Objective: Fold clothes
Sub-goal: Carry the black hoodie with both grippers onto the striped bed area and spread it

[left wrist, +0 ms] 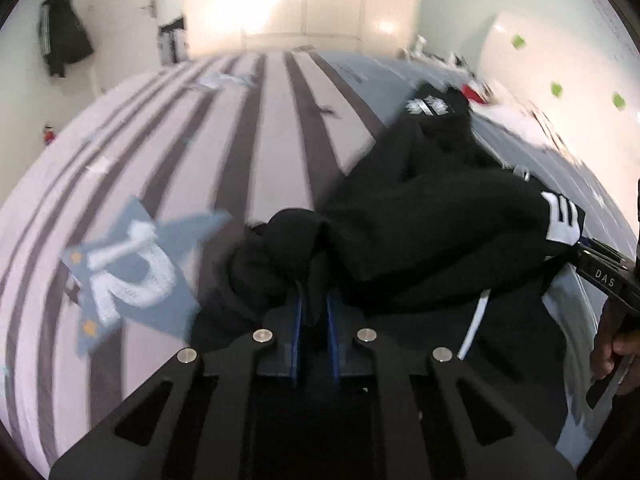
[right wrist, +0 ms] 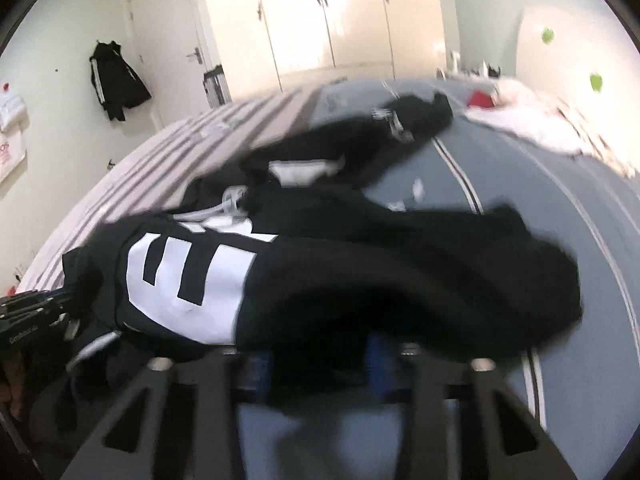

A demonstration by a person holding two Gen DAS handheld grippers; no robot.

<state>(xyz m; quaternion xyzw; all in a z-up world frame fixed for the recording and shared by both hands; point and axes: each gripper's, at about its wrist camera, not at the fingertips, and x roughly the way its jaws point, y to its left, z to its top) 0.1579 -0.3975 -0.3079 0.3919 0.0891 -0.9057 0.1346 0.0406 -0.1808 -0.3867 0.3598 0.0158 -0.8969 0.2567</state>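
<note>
Between the nearly closed blue pads of the left gripper (left wrist: 316, 300), a fold of the black hoodie (left wrist: 420, 232) is being pinched; the right gripper (right wrist: 316, 364), seemingly clamped too, is being buried in it above the striped bed (left wrist: 160, 160).

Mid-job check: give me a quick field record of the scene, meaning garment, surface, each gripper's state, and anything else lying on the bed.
garment: black hoodie with a white block print, bunched, not yet folded
surface: bed, striped cover on one side, blue-grey on the other
left gripper: shut on a fold of the hoodie
right gripper: fingers mostly hidden under hoodie fabric; grip unclear
second garment: black, farther back on the bed
other items: white and red laundry pile near the far edge
image quality: both views motion-blurred
</note>
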